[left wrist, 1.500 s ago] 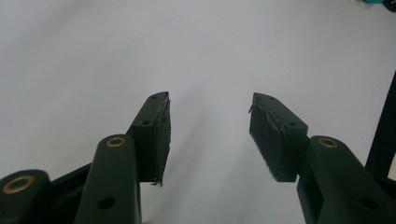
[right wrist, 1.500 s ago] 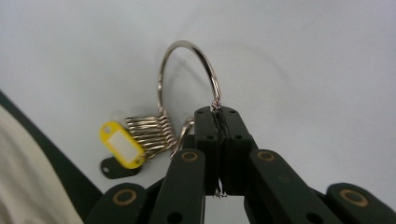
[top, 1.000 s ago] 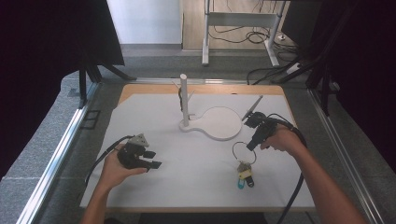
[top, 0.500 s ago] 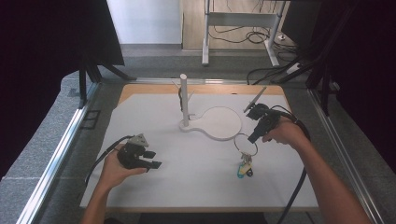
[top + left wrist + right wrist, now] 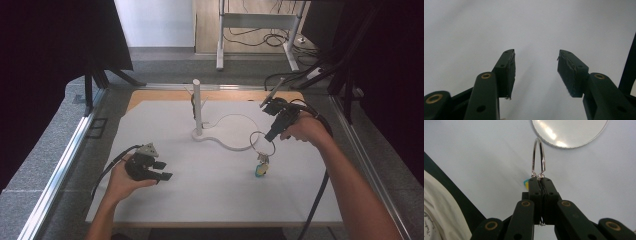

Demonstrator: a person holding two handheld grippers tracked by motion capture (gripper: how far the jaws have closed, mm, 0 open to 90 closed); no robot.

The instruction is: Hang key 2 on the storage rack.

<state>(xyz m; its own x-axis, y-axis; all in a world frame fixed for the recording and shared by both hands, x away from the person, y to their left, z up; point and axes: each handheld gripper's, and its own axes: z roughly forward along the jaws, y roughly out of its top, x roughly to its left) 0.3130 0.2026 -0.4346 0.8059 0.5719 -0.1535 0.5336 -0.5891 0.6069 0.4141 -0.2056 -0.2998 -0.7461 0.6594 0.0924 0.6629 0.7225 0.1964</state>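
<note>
I'm holding the key ring [image 5: 262, 143] pinched between the closed jaws of the right gripper [image 5: 270, 136], lifted over the right half of the white worktop [image 5: 150, 120], keys [image 5: 260, 167] dangling. I'm judging a steady carry toward the stand's peg [image 5: 197, 105] suits best, keeping the loop open-faced. The left gripper [image 5: 162, 170] is idling open near the front-left edge. I'm seeing no containers.

Key ring [image 5: 262, 141]: thin silver metal loop, hanging upright off the white tabletop, pinched at its upper right edge by the right gripper [image 5: 270, 136]. In the right gripper view, ring [image 5: 538, 157] stands edge-on w/ jaws clamped tight on it. Small keys plus a yellow/teal tag [image 5: 260, 170] dangle below; tag seems at or just above the surface.
</note>
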